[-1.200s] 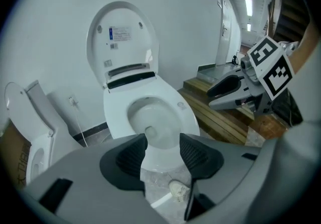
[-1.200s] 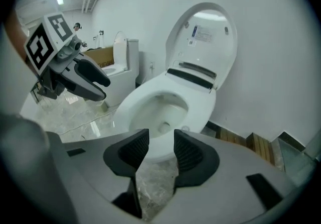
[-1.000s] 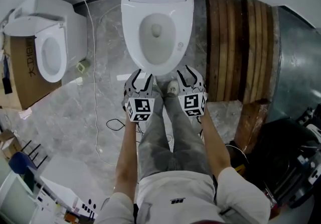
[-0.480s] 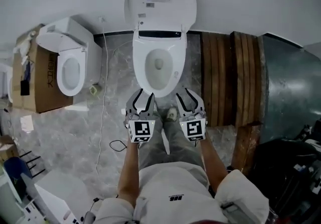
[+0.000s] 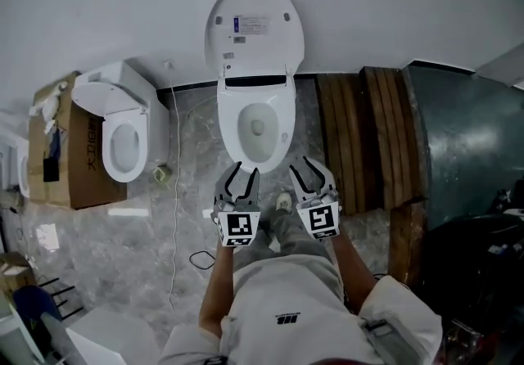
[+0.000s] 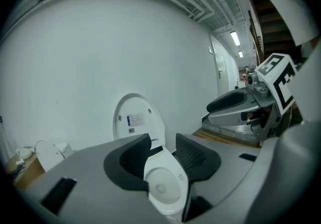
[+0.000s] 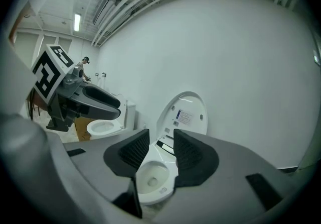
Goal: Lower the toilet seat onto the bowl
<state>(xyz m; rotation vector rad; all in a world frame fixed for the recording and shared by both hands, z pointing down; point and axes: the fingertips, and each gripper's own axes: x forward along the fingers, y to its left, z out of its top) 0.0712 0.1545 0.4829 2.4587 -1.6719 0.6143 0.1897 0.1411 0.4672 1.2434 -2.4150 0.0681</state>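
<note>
A white toilet bowl (image 5: 258,128) stands against the wall, its lid (image 5: 254,28) raised upright with a label on its inner face. I cannot tell the seat ring apart from the lid and the rim. Both grippers hang in the air short of the bowl's front, touching nothing. My left gripper (image 5: 243,172) is open with a narrow gap; its jaws have just been closing, with nothing between them. My right gripper (image 5: 304,165) is open too and holds nothing. The left gripper (image 6: 163,150) frames the bowl (image 6: 163,188) between its pads, as does the right gripper (image 7: 160,148).
A second toilet (image 5: 123,138) stands at the left beside a cardboard box (image 5: 53,150). Wooden planks (image 5: 352,134) and a grey metal sheet (image 5: 458,142) lie to the right of the bowl. A thin cable (image 5: 173,216) runs over the marble floor. My foot (image 5: 282,202) rests between the grippers.
Both grippers have risen together, and the raised lid has come fully into view. The left gripper's jaws stand closer together than before.
</note>
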